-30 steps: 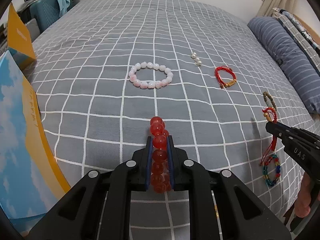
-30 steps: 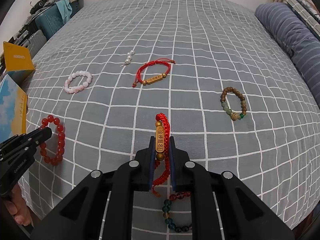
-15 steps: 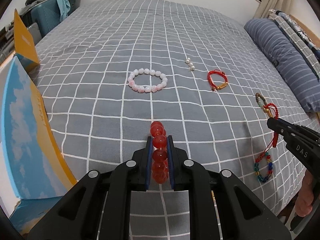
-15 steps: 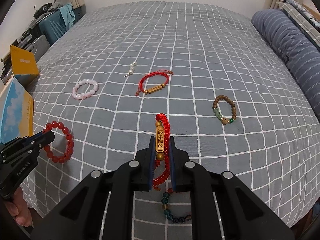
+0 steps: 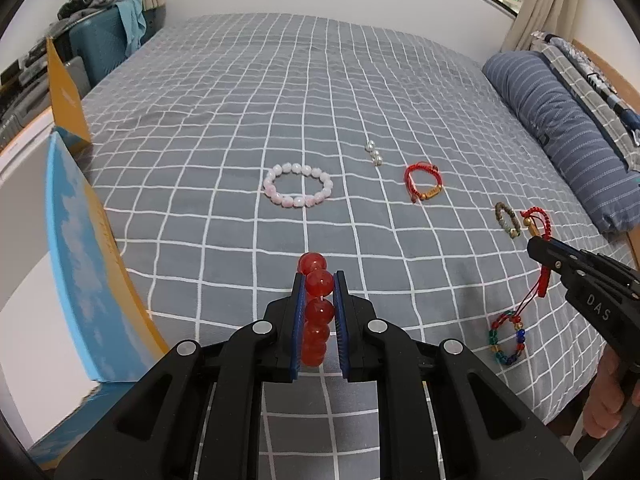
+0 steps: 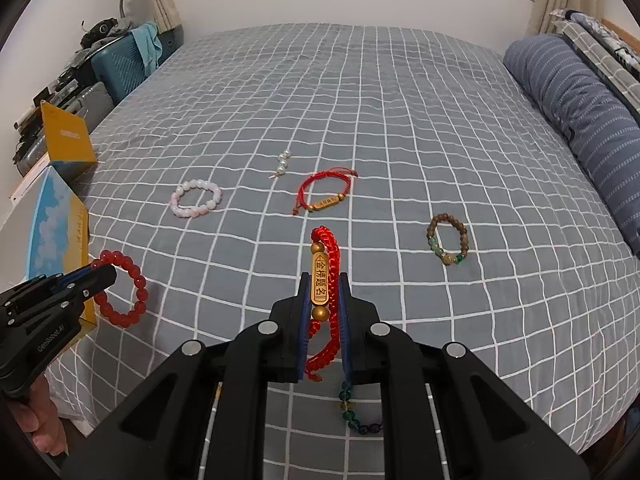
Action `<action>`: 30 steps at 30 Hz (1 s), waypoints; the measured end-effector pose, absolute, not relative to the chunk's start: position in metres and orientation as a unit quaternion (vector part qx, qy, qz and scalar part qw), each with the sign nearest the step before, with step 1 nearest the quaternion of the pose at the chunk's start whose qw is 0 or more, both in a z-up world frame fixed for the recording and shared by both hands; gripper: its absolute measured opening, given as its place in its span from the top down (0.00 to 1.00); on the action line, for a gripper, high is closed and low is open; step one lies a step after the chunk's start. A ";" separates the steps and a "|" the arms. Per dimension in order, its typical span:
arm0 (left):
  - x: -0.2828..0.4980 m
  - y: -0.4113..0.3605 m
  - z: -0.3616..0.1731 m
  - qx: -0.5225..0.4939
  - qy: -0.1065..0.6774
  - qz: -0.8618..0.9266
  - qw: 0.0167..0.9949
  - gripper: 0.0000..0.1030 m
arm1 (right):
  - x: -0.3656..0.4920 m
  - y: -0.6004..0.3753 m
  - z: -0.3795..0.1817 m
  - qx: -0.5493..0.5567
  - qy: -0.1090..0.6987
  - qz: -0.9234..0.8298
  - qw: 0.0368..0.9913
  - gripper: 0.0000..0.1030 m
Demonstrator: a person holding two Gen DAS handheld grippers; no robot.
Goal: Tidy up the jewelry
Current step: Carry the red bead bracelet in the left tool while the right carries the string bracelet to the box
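Note:
My left gripper [image 5: 318,280] is shut on a red bead bracelet [image 5: 316,312] and holds it above the bed's near edge; it shows in the right wrist view [image 6: 122,290] hanging from the fingers. My right gripper [image 6: 324,280] is shut on a red cord bracelet with a gold tag [image 6: 322,284], lifted off the bed, also in the left wrist view [image 5: 538,228]. On the grey checked bedspread [image 6: 400,120] lie a pink bead bracelet [image 6: 196,199], a pearl piece [image 6: 283,162], another red cord bracelet [image 6: 325,194], a brown bead bracelet [image 6: 447,240] and a multicolour bead bracelet [image 5: 506,338].
A blue and yellow box [image 5: 80,248] stands open beside the bed at the left, with a yellow box [image 6: 66,138] further back. A striped blue pillow [image 6: 580,120] lies along the right side. A suitcase [image 6: 124,66] and clutter stand at the far left.
Both grippers have risen and drawn back from the bed, each carrying its bracelet up. The jewelry lying on the bed has not moved.

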State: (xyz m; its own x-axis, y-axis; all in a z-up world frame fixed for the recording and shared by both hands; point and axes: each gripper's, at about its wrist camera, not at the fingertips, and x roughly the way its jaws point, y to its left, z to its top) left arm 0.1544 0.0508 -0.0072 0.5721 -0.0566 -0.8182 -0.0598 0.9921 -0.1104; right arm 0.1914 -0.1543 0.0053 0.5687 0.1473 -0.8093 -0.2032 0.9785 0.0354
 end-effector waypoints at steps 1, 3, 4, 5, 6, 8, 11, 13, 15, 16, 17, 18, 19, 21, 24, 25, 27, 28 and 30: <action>0.153 0.051 -0.004 -0.063 0.460 0.002 0.886 0.87 | 0.191 -0.153 0.007 -0.031 0.453 0.100 0.885 0.89; 0.152 0.054 0.003 -0.064 0.455 0.006 0.888 0.87 | 0.191 -0.149 0.013 -0.032 0.449 0.103 0.887 0.89; 0.151 0.055 0.007 -0.065 0.452 0.009 0.890 0.87 | 0.191 -0.147 0.017 -0.031 0.448 0.105 0.887 0.89; 0.150 0.056 0.010 -0.065 0.450 0.012 0.890 0.87 | 0.191 -0.145 0.019 -0.031 0.447 0.107 0.888 0.89; 0.149 0.058 0.014 -0.063 0.448 0.015 0.892 0.87 | 0.191 -0.143 0.023 -0.030 0.444 0.110 0.889 0.89; 0.148 0.062 0.020 -0.062 0.444 0.020 0.894 0.87 | 0.192 -0.137 0.029 -0.031 0.439 0.113 0.891 0.89; 0.145 0.069 0.031 -0.063 0.438 0.031 0.896 0.87 | 0.192 -0.127 0.040 -0.034 0.433 0.121 0.893 0.89; 0.143 0.073 0.037 -0.064 0.434 0.038 0.898 0.87 | 0.193 -0.119 0.045 -0.036 0.431 0.128 0.893 0.89; 0.141 0.079 0.042 -0.065 0.431 0.044 0.899 0.87 | 0.192 -0.112 0.049 -0.041 0.429 0.135 0.892 0.89; 0.140 0.082 0.044 -0.067 0.431 0.046 0.899 0.87 | 0.192 -0.108 0.051 -0.042 0.427 0.138 0.892 0.89; 0.138 0.086 0.047 -0.070 0.429 0.050 0.899 0.87 | 0.192 -0.102 0.055 -0.045 0.425 0.143 0.893 0.89; 0.136 0.090 0.051 -0.073 0.427 0.055 0.900 0.87 | 0.191 -0.098 0.057 -0.047 0.424 0.147 0.892 0.89; 0.135 0.094 0.053 -0.075 0.425 0.060 0.900 0.87 | 0.192 -0.093 0.059 -0.047 0.424 0.152 0.892 0.89; 0.132 0.101 0.058 -0.079 0.423 0.068 0.900 0.87 | 0.191 -0.086 0.062 -0.050 0.422 0.157 0.892 0.89; 0.124 0.116 0.067 -0.086 0.416 0.086 0.901 0.87 | 0.189 -0.071 0.065 -0.060 0.419 0.167 0.890 0.89; 0.121 0.122 0.069 -0.089 0.415 0.091 0.901 0.87 | 0.188 -0.065 0.067 -0.062 0.418 0.173 0.890 0.89; 0.114 0.133 0.072 -0.095 0.412 0.103 0.900 0.87 | 0.187 -0.055 0.069 -0.065 0.415 0.180 0.889 0.89; 0.110 0.138 0.073 -0.098 0.411 0.109 0.900 0.87 | 0.186 -0.050 0.070 -0.065 0.413 0.185 0.889 0.89; 0.101 0.150 0.077 -0.106 0.408 0.119 0.899 0.87 | 0.185 -0.038 0.073 -0.068 0.412 0.194 0.888 0.89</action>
State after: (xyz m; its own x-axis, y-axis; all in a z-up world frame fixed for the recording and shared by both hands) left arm 0.1007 0.1495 0.0767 0.6385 0.1268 -0.7591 -0.2999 0.9494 -0.0937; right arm 0.1846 -0.0384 0.0726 0.5852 0.2886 -0.7578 -0.4013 0.9151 0.0386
